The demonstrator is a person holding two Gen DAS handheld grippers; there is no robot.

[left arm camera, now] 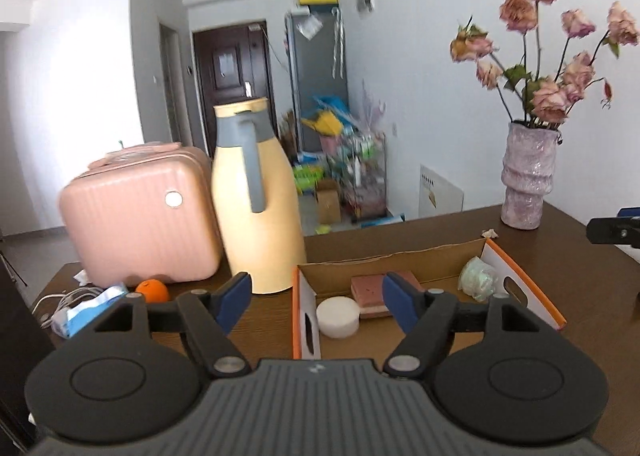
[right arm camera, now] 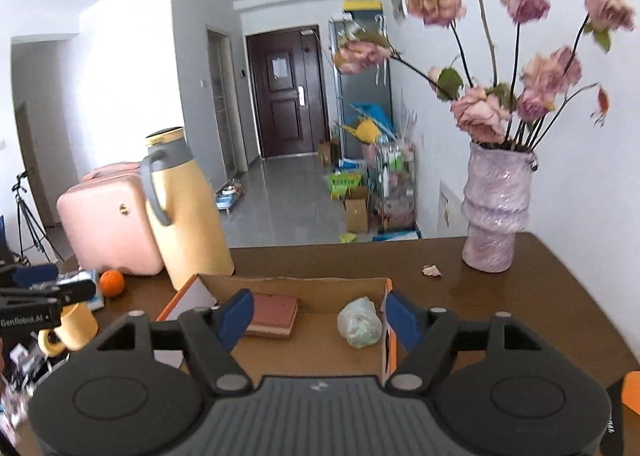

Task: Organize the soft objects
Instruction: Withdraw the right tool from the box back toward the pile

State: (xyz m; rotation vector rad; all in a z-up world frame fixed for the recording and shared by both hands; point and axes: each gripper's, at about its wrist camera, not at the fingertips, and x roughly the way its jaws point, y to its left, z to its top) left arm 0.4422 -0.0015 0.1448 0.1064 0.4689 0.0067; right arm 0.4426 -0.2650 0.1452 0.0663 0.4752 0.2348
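Both my grippers hang over the near end of the cardboard box [left arm camera: 520,268], and both are released, holding nothing: my left gripper [left arm camera: 316,302] has its fingers [left arm camera: 234,302] spread wide, and my right gripper [right arm camera: 320,316] is spread the same way. Inside the box I count three soft things already lying on its floor: a white round sponge [left arm camera: 338,316] nearest me, a pink layered sponge block [left arm camera: 370,294] just behind it, and a pale green bundle in clear wrap [left arm camera: 478,278] against the box's right wall. Judging by that, most of the sorting looks done. Beyond the box's left wall, on the bench [right arm camera: 500,296], lies a tissue pack [left arm camera: 90,306] that may still belong in the box.
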